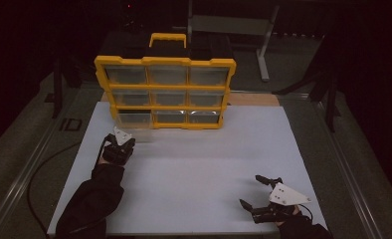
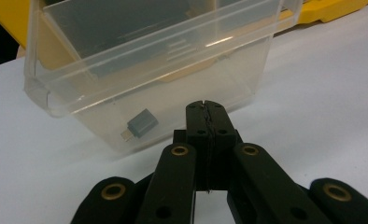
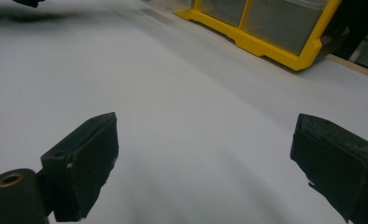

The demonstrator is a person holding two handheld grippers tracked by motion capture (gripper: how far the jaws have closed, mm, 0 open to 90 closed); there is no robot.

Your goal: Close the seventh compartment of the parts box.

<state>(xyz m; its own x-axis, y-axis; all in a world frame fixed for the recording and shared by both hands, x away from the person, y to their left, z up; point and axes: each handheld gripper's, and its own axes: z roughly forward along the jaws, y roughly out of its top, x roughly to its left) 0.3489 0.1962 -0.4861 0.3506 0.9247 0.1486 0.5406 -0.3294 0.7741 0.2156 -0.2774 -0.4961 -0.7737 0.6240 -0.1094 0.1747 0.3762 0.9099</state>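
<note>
The left gripper [image 1: 118, 147] sits left of centre in the high view, just below the yellow rack [image 1: 165, 92] of clear drawers. Its jaws are pressed together with nothing between them; in the left gripper view the tips [image 2: 205, 122] meet right against the near wall of a clear drawer [image 2: 154, 70], and whether they touch it I cannot tell.

The drawer stands on the white board [image 1: 194, 159], out of the rack's lower-left slot, in the upper half of the left gripper view. A small grey adapter [image 2: 141, 124] lies on its floor near the front wall, left of the jaw tips. With the jaws shut and aimed at the wall, the gripper looks set to nudge the drawer, more likely back toward its slot, rather than to pick anything out.

The right gripper [image 1: 261, 197] rests at the lower right of the high view, well apart from the rack. Its jaws are spread wide over bare board, holding nothing; it seems parked out of the way while the left one works.
</note>
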